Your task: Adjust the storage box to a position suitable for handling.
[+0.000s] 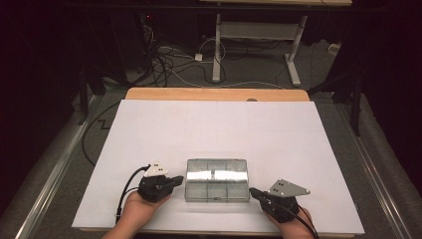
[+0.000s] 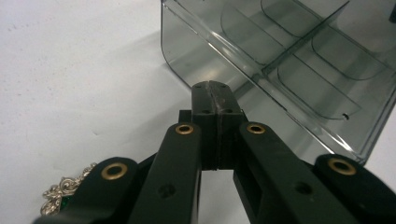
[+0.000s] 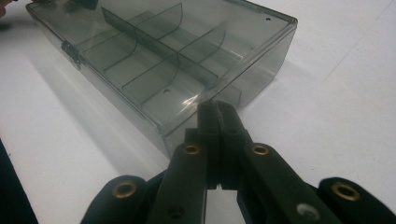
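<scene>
High view: I see the clear compartment box (image 1: pixel 217 179) lying flat near the front edge of the counter (image 1: pixel 209 124), lid closed. My left gripper (image 1: pixel 175 181) sits just beside its left end; my right gripper (image 1: pixel 255 192) sits just beside its right front corner.

Left gripper view: the fingers (image 2: pixel 205 100) are clenched together, grasping nothing, tips close to the box wall. A silver ornament with green stone (image 2: pixel 58 195) lies on the counter below them.

Right gripper view: the fingers (image 3: pixel 208 116) are clenched, empty, at the box corner.
</scene>
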The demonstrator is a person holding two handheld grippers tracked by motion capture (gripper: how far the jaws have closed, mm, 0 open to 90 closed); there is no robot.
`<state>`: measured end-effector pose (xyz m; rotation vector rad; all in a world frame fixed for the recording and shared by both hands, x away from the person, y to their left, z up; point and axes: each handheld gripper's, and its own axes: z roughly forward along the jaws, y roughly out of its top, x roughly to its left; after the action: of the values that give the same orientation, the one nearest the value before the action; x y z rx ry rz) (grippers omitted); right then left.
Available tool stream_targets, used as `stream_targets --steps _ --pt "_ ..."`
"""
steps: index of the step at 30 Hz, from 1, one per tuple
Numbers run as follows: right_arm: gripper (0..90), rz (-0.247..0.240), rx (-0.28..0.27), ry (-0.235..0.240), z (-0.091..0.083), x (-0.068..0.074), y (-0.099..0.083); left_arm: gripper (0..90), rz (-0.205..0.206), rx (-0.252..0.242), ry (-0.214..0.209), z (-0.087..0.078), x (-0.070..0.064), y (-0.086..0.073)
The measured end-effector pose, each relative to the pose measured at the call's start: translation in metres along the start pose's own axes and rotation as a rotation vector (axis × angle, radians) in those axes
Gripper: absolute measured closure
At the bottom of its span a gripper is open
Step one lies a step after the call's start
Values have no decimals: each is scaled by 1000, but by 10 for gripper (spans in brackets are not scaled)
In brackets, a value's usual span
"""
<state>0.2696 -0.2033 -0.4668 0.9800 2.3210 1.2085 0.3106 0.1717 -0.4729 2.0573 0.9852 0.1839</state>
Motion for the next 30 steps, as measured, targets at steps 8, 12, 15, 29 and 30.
stream_targets --steps 8,12,15,29,30 --pt "900 13 -14 2 -1 -5 2 875 -28 -11 -1 1 1 0" --pt "900 36 -29 1 -4 -8 3 875 -14 -8 18 2 1 0" --pt "900 40 -49 3 -7 -11 4 875 -14 -16 22 2 1 -1" --pt "900 28 -132 22 -3 -10 21 874 32 -23 27 0 1 -8" --pt "900 23 -135 24 -2 -10 22 874 32 -22 25 0 2 -8"
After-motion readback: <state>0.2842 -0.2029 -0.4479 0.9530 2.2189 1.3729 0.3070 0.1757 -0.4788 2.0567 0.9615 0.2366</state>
